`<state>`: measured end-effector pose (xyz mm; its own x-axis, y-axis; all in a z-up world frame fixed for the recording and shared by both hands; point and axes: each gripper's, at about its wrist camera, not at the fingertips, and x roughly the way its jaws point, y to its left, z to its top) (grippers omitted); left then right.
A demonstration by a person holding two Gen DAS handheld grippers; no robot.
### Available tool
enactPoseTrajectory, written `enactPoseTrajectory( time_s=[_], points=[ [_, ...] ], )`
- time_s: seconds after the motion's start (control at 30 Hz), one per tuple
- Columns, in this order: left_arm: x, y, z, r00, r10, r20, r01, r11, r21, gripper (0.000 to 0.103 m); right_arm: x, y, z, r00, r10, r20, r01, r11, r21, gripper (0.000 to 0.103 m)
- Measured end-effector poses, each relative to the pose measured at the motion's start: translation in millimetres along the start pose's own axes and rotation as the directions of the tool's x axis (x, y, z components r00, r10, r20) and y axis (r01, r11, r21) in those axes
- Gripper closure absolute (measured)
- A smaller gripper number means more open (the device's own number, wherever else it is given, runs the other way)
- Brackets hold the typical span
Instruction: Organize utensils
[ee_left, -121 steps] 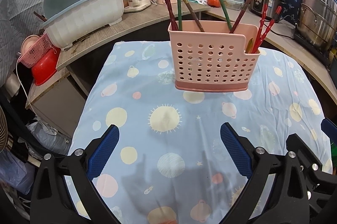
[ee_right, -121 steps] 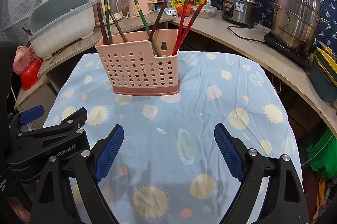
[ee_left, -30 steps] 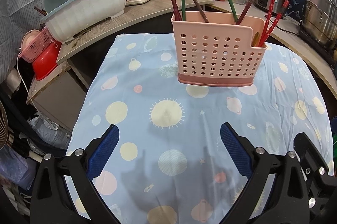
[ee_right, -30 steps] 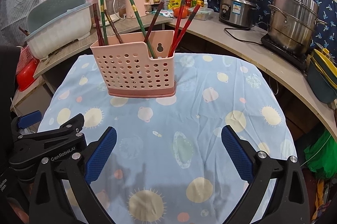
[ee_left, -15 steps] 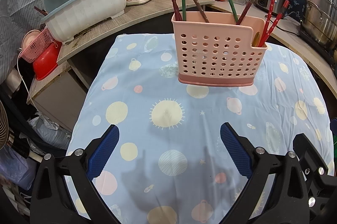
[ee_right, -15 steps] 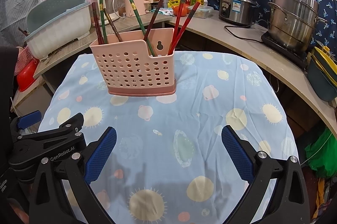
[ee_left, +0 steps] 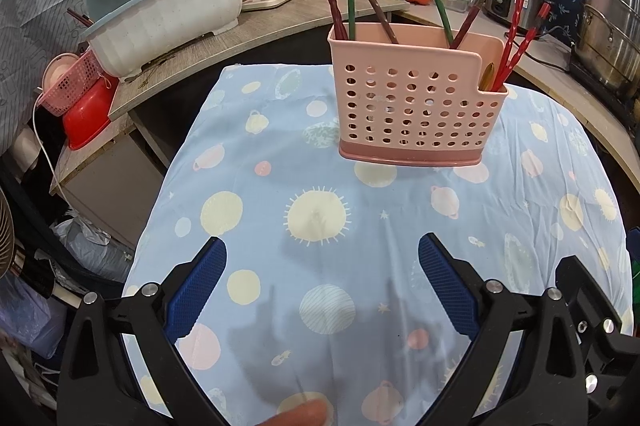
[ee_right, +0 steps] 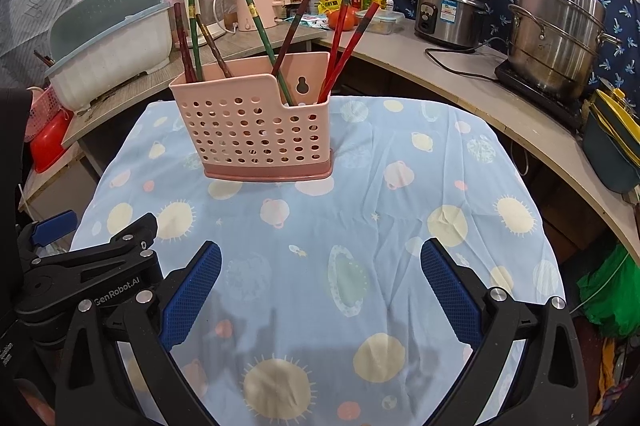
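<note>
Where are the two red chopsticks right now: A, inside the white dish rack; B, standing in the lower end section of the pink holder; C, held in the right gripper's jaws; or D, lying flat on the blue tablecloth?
B: the two red chopsticks stand leaning in the lower, notched end section of the pink holder, while the right gripper is open and empty.

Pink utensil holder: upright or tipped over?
Upright. The pink utensil holder sits flat on its base on the tablecloth, with chopsticks sticking up out of it.
</note>
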<state>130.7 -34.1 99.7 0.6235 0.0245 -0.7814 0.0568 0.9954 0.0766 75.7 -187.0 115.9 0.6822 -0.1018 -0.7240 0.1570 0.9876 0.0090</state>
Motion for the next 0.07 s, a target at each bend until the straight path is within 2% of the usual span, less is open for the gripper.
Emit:
enactPoseTrajectory(
  time_s=[0.07],
  points=[
    [-0.1, 0.0, 0.0, 1.0, -0.006, 0.002, 0.006, 1.0, 0.001, 0.011, 0.3, -0.2, -0.7, 1.0, 0.0, -0.002, 0.0, 1.0, 0.002, 0.007]
  ],
)
